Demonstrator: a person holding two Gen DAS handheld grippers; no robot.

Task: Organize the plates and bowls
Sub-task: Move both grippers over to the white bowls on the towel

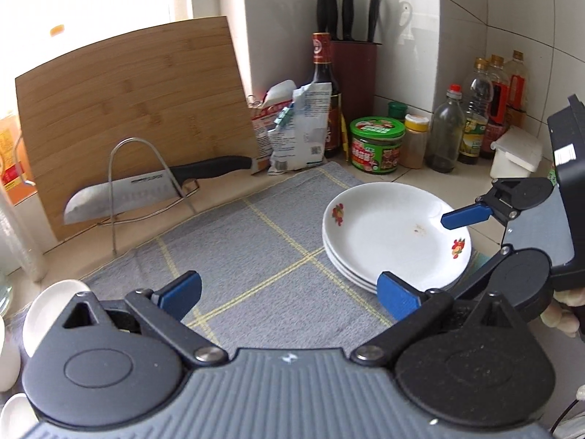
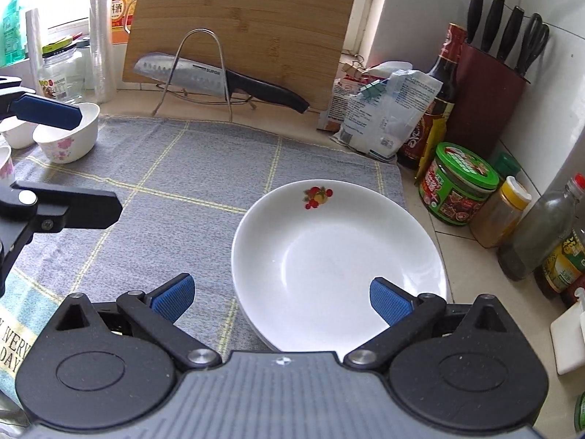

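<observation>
Grey checked cloth [image 2: 204,168] carries stacked white fruit-print plates [image 2: 329,256].
Both grippers spread empty: left gripper [image 1: 292,292], right gripper [image 2: 281,296]; approach bowls squarely.

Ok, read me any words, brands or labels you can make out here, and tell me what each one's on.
"SUPOR": knife blade in the wire rack.
"EVERY" and "DAY", cut off: cloth at the left edge.
Chinese character "酒": orange box by the window.
Green jar, bags, sauce bottle, glass jar, oil bottles: printed labels, too small or blurred to read.
</observation>
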